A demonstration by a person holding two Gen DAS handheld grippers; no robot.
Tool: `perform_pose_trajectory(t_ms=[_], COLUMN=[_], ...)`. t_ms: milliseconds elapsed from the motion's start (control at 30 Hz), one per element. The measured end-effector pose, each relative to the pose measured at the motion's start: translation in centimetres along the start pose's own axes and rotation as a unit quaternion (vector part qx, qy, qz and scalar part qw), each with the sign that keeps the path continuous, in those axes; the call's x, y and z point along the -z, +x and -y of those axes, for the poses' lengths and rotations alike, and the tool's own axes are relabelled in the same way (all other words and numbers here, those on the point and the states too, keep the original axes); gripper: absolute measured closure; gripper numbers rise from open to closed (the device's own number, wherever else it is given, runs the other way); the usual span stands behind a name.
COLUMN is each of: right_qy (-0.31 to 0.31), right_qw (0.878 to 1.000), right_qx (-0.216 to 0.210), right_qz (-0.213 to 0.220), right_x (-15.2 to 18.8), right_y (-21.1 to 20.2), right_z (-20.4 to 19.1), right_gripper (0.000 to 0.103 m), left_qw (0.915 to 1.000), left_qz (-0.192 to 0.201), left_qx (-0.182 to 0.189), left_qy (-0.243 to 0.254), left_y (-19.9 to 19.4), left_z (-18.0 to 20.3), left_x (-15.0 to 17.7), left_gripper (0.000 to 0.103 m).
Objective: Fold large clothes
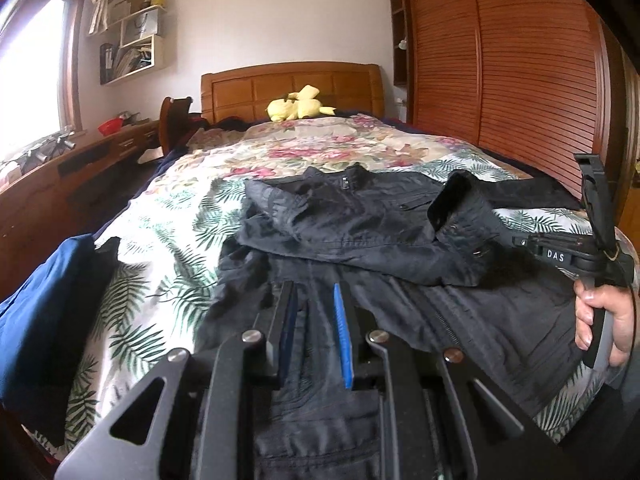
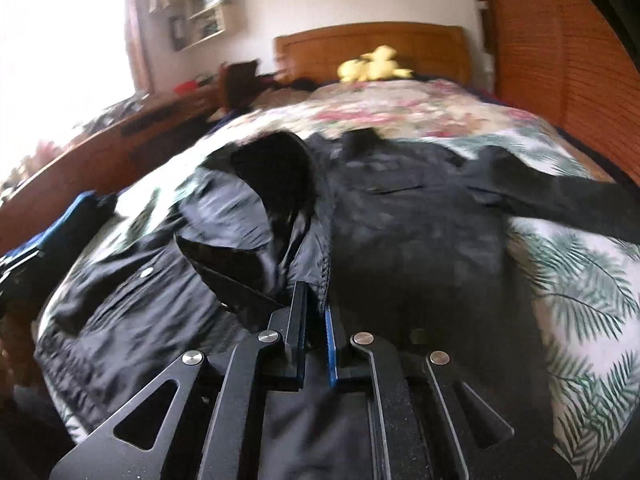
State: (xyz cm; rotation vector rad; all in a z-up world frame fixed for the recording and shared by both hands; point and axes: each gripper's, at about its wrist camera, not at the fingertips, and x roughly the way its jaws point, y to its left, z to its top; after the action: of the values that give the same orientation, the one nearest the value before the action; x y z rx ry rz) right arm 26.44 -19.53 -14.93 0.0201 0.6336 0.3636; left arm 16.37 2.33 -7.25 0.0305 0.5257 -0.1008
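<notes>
Blue pads line the inner faces of both grippers. On the left gripper (image 1: 316,312) the jaws stand apart with a clear gap, released, and they hover just over the lower part of a black jacket (image 1: 360,224); no cloth sits between them. On the right gripper (image 2: 316,320) the jaws are nearly together, clenched on a fold of the jacket (image 2: 420,240) near its zipper edge, and part of the cloth is lifted and turned over to the left. This view is blurred, so the fine details of the grip are not sure.

The jacket lies in the middle of the bed, on a bedspread (image 1: 168,216) with green leaves and pink flowers, its collar toward the headboard (image 1: 292,88). One sleeve is bent across the chest. In the left wrist view the right hand (image 1: 604,320) holds the handle of the other gripper at the right edge.

A blue cloth (image 1: 44,304) lies at the left edge of the bed. A yellow soft toy (image 1: 298,108) rests near the headboard. A brown slatted wardrobe (image 1: 500,72) stands to the right, and a wall shelf (image 1: 136,40) hangs to the left near the window (image 1: 28,68).
</notes>
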Motion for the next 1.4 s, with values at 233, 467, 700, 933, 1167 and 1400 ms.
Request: perform_pose_trajectory(t_ms=[233,467,700,933,1167,1400], right_qy=[0.024,0.0,0.011,0.02,0.028,-0.052], right_qw=[0.999,0.999,1.0,0.999,0.99,0.985], right_qx=[0.041,0.031,0.012,-0.007,0.017,0.036], right_qz=[0.022,0.006,-0.003,-0.046,-0.138,-0.158], right_x=[0.5,2.4,1.9,-1.8,-2.8,-2.0], right_y=[-1.8,-1.9,-1.8,1.9,9.0,11.2], right_z=[3.7,4.4,6.0,7.4,9.1,7.4], right_gripper=[0.098,0.098,0.045,0.045,0.045,0.07], left_qw=[0.9997,0.9996,0.9987,0.9977,0.9972,0.9971], left_qz=[0.003,-0.003,-0.007,-0.008,-0.006,-0.003], left_qx=[0.007,0.019,0.039,0.056,0.067,0.068], left_qy=[0.023,0.02,0.032,0.039,0.032,0.034], left_y=[0.9,1.4,1.9,1.5,0.7,0.2], left_z=[3.0,4.9,7.4,8.4,8.2,7.8], left_x=[-0.6,-0.6,-0.9,-0.9,-0.7,-0.6], left_gripper=[0.087,0.087,0.087,0.087,0.087,0.087])
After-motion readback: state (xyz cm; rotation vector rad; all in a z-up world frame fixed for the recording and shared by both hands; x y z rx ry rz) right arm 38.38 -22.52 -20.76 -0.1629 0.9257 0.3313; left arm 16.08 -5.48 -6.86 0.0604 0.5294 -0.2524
